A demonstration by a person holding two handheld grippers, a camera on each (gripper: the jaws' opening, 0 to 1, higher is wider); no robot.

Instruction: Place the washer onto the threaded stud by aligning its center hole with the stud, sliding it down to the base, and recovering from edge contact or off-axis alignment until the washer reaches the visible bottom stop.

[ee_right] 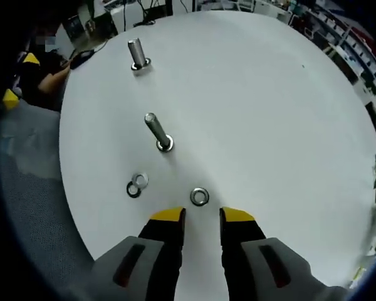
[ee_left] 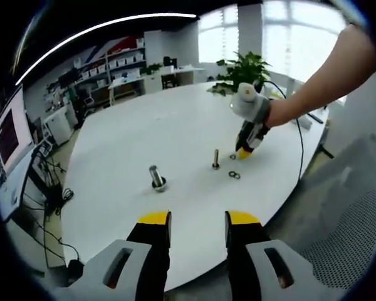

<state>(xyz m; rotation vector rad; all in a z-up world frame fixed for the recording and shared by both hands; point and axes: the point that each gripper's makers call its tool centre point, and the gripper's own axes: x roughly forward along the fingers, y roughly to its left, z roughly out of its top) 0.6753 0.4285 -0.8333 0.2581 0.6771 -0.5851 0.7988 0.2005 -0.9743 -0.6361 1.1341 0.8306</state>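
A slim threaded stud (ee_right: 156,130) stands upright near the table's middle, also seen as the stud (ee_left: 215,158). A silver washer (ee_right: 199,196) lies flat just ahead of my right gripper (ee_right: 202,216), whose jaws stand open and apart from it. Two more washers (ee_right: 136,184), one silver and one dark, lie overlapping to the stud's near left. A thicker bolt (ee_right: 136,54) stands farther off, the same bolt (ee_left: 156,177) being nearest my open, empty left gripper (ee_left: 198,219). A hand holds the right gripper (ee_left: 245,151) tip-down beside the washers (ee_left: 234,175).
The white oval table (ee_left: 144,125) ends close in front of my left gripper. A grey mesh chair (ee_left: 351,219) stands at its right, a potted plant (ee_left: 241,69) at the far edge, a monitor (ee_left: 9,132) at left. A seated person (ee_right: 37,63) is beyond the table.
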